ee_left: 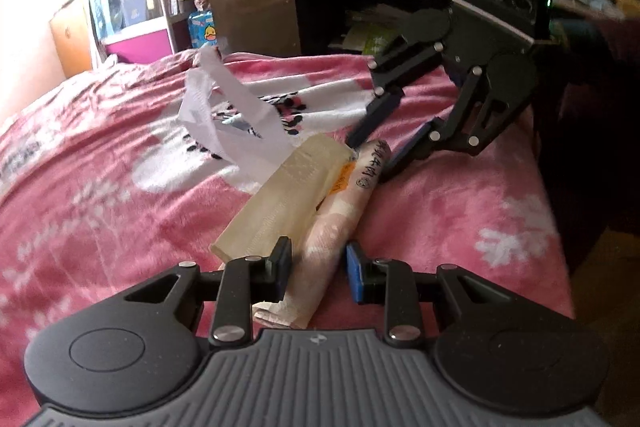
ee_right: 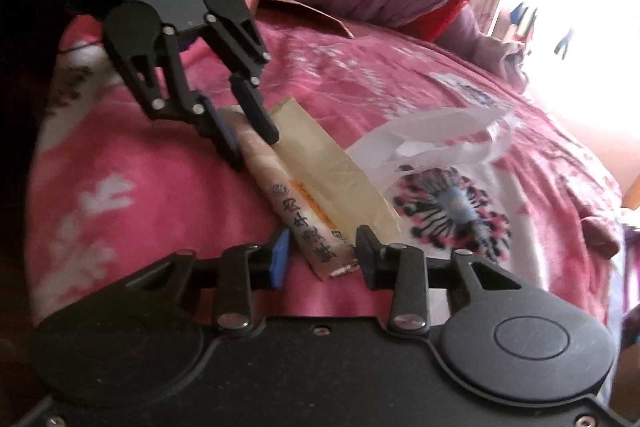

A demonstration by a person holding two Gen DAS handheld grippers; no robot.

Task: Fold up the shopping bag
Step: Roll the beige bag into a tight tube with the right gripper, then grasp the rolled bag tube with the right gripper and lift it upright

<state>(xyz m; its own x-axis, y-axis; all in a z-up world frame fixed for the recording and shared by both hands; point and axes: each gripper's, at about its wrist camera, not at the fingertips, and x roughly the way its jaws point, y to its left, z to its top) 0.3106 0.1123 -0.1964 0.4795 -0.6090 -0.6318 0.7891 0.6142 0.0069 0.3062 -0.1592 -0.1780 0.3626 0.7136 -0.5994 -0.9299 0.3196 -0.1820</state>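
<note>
Bag [ee_left: 320, 203] lies on the bed [ee_left: 100, 195], folded into a long roll with one end in each claw; loose white handles [ee_left: 236, 119] spring up off its far side. Left claw [ee_left: 318, 265] looks pinched on its end, right claw [ee_right: 322, 253] straddles the other end, pads apparently not pressing, so the slick plastic could unroll or slip free. Long axis runs claw to claw, flat on the bed.
</note>
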